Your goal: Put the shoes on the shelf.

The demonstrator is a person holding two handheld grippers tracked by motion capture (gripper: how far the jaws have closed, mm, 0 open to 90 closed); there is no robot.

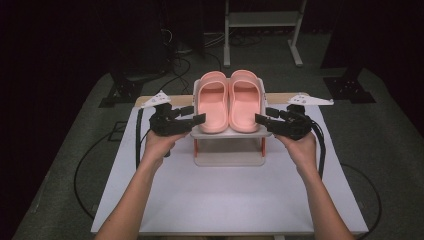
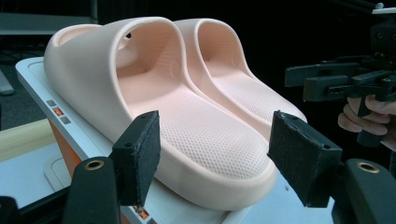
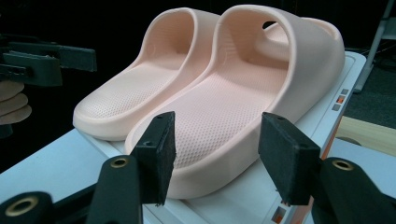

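Both tongs, left tongs (image 1: 199, 119) and right tongs (image 1: 261, 119), are standing apart, gripping nothing. Risk: they're flanking the pink slippers (image 1: 229, 100) on a small rack (image 1: 229, 134); an off-centre pinch is likely dragging a slipper off onto the worktop (image 1: 225, 200).

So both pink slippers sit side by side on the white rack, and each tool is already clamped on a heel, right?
Not clamped. In the left gripper view, the left tool stands open around the left slipper heel without pressing it; the right tool likewise at the right slipper. Both slippers do sit on the white rack.
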